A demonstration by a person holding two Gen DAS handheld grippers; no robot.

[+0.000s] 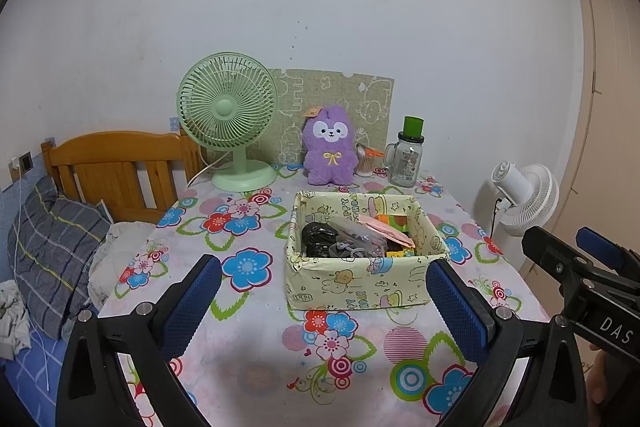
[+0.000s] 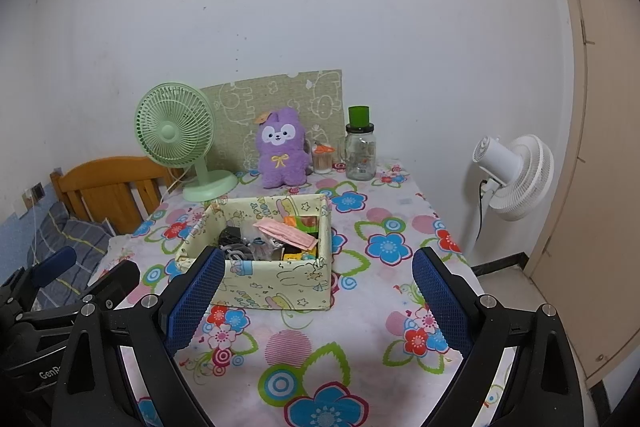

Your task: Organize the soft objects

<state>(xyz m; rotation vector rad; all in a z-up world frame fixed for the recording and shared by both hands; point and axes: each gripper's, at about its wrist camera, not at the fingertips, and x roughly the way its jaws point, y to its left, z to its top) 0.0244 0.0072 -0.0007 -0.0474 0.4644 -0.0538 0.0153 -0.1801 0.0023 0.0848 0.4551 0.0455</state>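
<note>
A purple plush toy [image 1: 329, 151] [image 2: 282, 151] sits upright at the back of the flowered table, against a green mat. In front of it stands a pale yellow patterned box [image 1: 366, 251] [image 2: 264, 251] holding dark items, a pink mask and coloured packets. My left gripper [image 1: 324, 295] hovers open over the table's near part, its blue pads either side of the box's front. My right gripper [image 2: 318, 293] is open too, just right of the box's near corner. Each gripper shows at the edge of the other's view. Neither holds anything.
A green desk fan [image 1: 228, 115] [image 2: 176, 135] stands back left, a glass jar with a green lid [image 1: 406, 155] [image 2: 360, 151] and a cup of cotton swabs [image 2: 323, 159] back right. A bed with wooden headboard [image 1: 116, 167] lies left; a white floor fan [image 2: 516, 175] stands right.
</note>
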